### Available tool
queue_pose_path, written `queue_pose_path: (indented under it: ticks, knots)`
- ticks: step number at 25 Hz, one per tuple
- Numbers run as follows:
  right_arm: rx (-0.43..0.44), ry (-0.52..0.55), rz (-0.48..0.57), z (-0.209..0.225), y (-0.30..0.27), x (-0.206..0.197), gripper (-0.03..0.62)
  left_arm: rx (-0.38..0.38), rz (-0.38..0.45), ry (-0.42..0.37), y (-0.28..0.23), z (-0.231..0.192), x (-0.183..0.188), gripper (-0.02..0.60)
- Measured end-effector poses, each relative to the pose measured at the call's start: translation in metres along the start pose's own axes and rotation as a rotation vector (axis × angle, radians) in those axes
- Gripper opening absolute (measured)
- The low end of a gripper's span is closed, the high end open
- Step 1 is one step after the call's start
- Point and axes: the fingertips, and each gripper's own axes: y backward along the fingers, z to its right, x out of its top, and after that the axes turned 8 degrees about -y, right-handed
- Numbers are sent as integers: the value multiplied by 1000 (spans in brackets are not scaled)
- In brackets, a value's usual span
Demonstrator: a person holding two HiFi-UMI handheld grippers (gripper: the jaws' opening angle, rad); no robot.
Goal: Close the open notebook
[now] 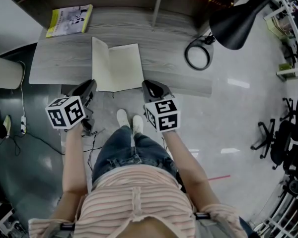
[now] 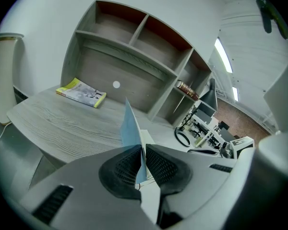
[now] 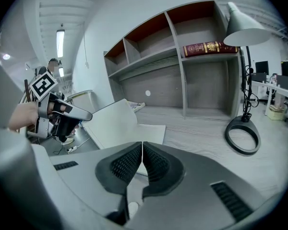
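Observation:
An open notebook point(image 1: 125, 66) with cream pages lies at the front edge of the grey wooden desk point(image 1: 59, 63). Its left leaf point(image 1: 101, 58) stands tilted up off the desk. My left gripper point(image 1: 92, 85) is at the notebook's near left corner, shut on that raised leaf. In the left gripper view the leaf point(image 2: 130, 126) shows edge-on between the pads of the left gripper point(image 2: 141, 150). My right gripper point(image 1: 147, 85) is by the near right corner. In the right gripper view the right gripper point(image 3: 142, 150) is shut with nothing seen between its pads, and the notebook point(image 3: 117, 123) lies just beyond.
A yellow booklet point(image 1: 69, 20) lies at the desk's back left. A black desk lamp point(image 1: 236, 19) with a ring base point(image 1: 197, 54) stands at the right. Shelves rise behind the desk and one holds a red book point(image 3: 209, 48). A power strip point(image 1: 24, 124) lies on the floor.

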Motion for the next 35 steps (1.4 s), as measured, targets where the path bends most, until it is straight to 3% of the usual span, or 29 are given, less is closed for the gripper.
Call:
queue_pose_path:
  ticks: [35]
  knots:
    - [-97, -64, -1, 43, 28, -18, 18, -69, -71, -74, -52, 58, 1, 37]
